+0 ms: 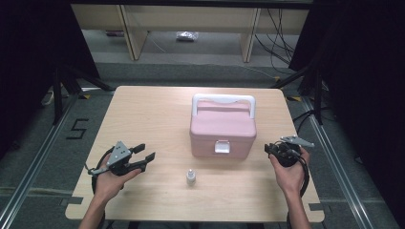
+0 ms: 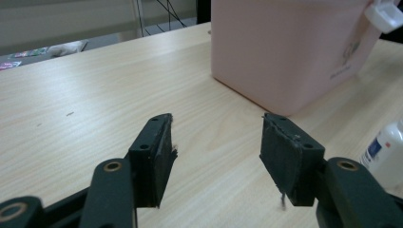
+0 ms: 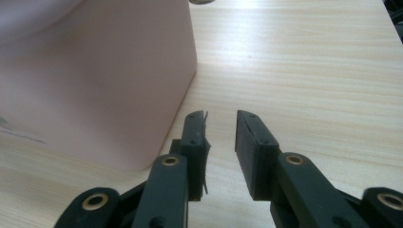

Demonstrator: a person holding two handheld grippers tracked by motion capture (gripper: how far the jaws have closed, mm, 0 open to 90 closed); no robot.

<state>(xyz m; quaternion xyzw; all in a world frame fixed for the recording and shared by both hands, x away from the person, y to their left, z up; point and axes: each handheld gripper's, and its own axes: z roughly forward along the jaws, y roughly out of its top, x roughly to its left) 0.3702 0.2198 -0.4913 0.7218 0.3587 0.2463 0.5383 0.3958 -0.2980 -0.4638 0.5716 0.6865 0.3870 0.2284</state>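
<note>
A pink lidded box [image 1: 223,129] with a white handle [image 1: 223,101] and a white front latch [image 1: 222,146] stands mid-table. A small white bottle [image 1: 190,178] stands upright in front of it. My left gripper [image 1: 148,151] hovers left of the bottle, pointing right toward the box. In the left gripper view my left gripper [image 2: 216,128] is open and empty, with the box [image 2: 280,47] ahead and the bottle [image 2: 385,152] at the right edge. My right gripper [image 1: 268,149] sits just right of the box. Seen in its own view, the right gripper [image 3: 221,116] is open with bare tabletop in the gap and the box wall [image 3: 95,80] on its left.
The light wooden table [image 1: 143,109] has rounded corners and bare surface left and behind the box. Black tripod legs [image 1: 62,86] stand on the floor off the left and right edges. Cables [image 1: 277,43] lie on the floor beyond the table.
</note>
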